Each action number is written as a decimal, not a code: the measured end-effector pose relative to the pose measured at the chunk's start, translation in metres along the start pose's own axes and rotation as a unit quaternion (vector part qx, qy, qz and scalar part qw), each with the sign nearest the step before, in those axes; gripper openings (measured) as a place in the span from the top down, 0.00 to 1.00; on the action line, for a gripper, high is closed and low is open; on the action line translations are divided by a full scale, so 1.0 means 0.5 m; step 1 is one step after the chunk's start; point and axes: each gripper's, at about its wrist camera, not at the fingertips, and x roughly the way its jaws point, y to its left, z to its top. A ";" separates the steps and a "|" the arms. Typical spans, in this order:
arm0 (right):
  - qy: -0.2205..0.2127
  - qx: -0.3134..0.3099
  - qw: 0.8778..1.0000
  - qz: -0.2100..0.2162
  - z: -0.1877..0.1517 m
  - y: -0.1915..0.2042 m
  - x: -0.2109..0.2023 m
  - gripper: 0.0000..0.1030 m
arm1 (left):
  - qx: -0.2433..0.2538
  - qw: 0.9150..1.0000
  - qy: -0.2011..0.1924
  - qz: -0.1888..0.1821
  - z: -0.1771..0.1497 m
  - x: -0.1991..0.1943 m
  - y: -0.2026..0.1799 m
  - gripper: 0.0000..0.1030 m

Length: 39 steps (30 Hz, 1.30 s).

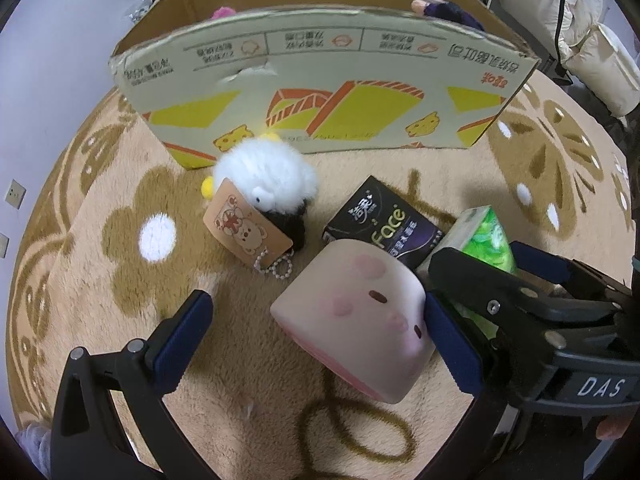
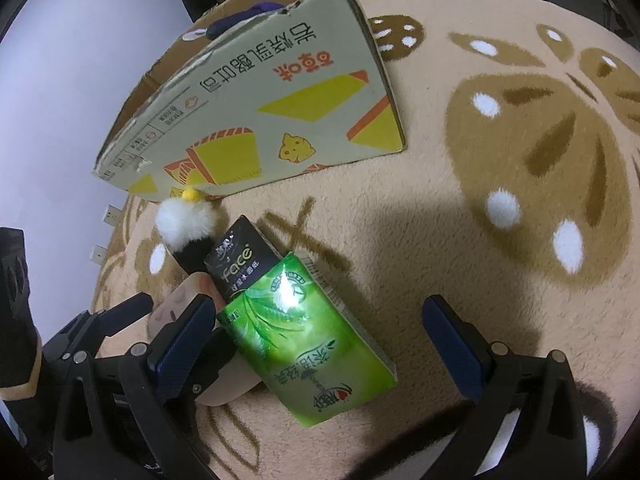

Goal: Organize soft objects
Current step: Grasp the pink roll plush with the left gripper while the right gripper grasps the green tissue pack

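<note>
Beige flower-pattern rug (image 1: 120, 280) carries everything. Pink squishy block (image 1: 352, 328) lies tilted w/ long axis near-left to far-right, between fingers of left gripper (image 1: 316, 344): jaws wide, right pad touching it. Right gripper (image 2: 324, 344) wide too, low over green tissue pack (image 2: 304, 344), long axis toward cardboard box (image 2: 260, 112). Black tissue pack (image 2: 236, 264) & white plush (image 1: 264, 180) beside. Box holds purple & pink plush.

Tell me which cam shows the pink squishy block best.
Left wrist: the pink squishy block lies nearly whole between the open left gripper fingers, face marks visible. Right wrist shows only slivers behind a finger and the green tissue pack.
</note>
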 end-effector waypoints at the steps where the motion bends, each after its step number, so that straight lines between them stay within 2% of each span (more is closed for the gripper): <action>1: 0.000 -0.002 1.000 -0.006 -0.001 0.002 0.002 0.00 | -0.002 1.000 0.003 0.000 0.000 0.002 0.001 0.00; 7: -0.002 -0.002 1.000 -0.014 0.000 0.001 0.003 0.02 | -0.011 1.000 0.009 -0.004 -0.001 0.009 0.005 0.00; 10: -0.002 -0.001 1.000 -0.023 0.001 -0.005 0.002 0.12 | -0.015 1.000 0.013 -0.009 -0.002 0.015 0.005 0.00; 17: -0.005 0.001 1.000 -0.031 0.005 -0.016 -0.007 0.21 | -0.023 0.999 0.020 -0.018 -0.002 0.018 0.011 0.00; 19: -0.007 -0.003 0.999 -0.034 0.006 -0.015 -0.008 0.27 | -0.021 0.999 0.024 -0.020 -0.003 0.019 0.011 0.00; 21: -0.007 -0.005 0.999 -0.034 0.006 -0.015 -0.009 0.28 | -0.021 0.999 0.027 -0.022 -0.004 0.020 0.011 0.01; 26: -0.006 -0.002 0.999 -0.032 0.008 -0.016 -0.011 0.28 | -0.021 0.998 0.036 -0.040 -0.008 0.024 0.007 0.14; 33: -0.001 -0.005 0.999 -0.033 0.004 -0.018 -0.014 0.27 | -0.017 0.997 0.038 -0.071 -0.012 0.019 -0.007 0.41; 39: 0.009 -0.009 0.999 -0.029 -0.006 -0.019 -0.020 0.21 | -0.008 0.997 0.028 -0.077 -0.013 0.004 -0.013 0.58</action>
